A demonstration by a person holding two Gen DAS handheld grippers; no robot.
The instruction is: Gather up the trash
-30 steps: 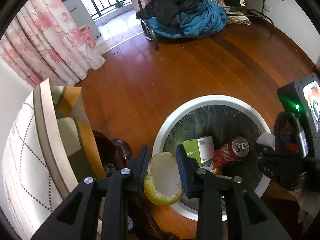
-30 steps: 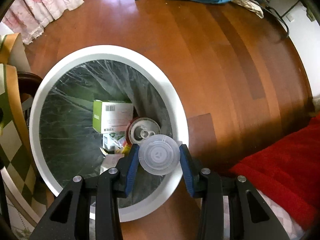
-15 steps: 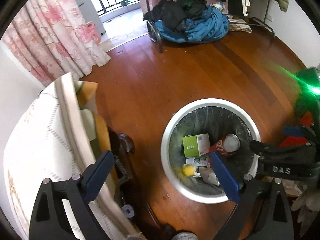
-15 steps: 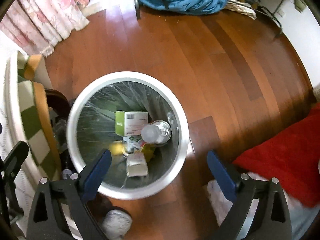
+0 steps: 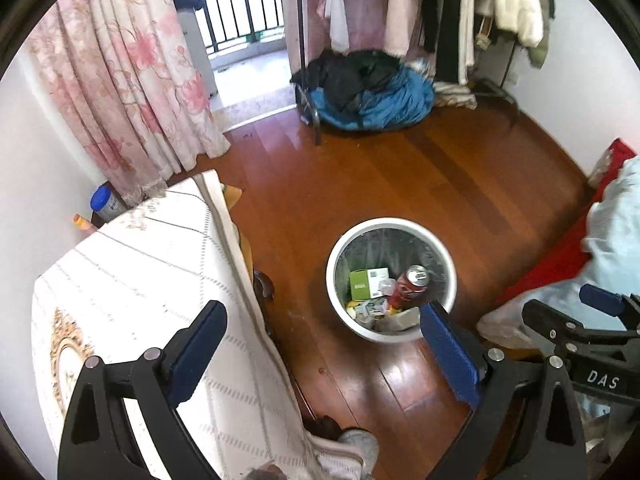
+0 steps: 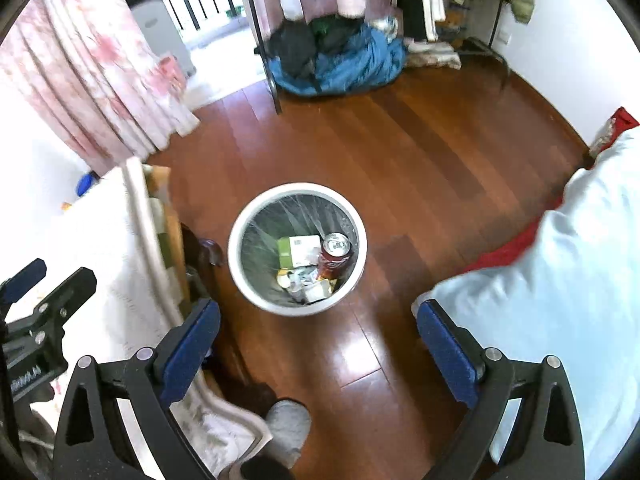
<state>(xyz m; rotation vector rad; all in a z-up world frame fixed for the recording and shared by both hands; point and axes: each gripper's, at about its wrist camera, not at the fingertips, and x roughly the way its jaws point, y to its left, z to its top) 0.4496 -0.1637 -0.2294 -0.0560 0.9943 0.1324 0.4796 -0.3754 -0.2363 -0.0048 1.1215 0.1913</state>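
A round white trash bin [image 5: 332,256] [image 6: 236,240] with a clear liner stands on the wooden floor. Inside lie a green and white box [image 5: 368,282] [image 6: 298,250], a red soda can [image 5: 410,286] [image 6: 334,256], a yellow peel [image 5: 352,308] and other scraps. My left gripper [image 5: 322,340] hangs high above the floor, open wide and empty, with the bin just beyond its right finger. My right gripper [image 6: 318,338] is also open and empty, raised above the bin's near side. The right gripper [image 5: 580,320] shows at the lower right of the left wrist view.
A table with a white patterned cloth [image 5: 140,280] [image 6: 100,240] stands left of the bin. A red and pale blue bedcover [image 6: 560,260] lies to the right. A pile of blue and black clothes [image 5: 368,96] sits by a rack, pink curtains [image 5: 120,80] at the back left.
Both grippers opened and dropped their loads, the peel and the plastic lid, into the bin. Both then rose well above it, so the bin looks smaller now.
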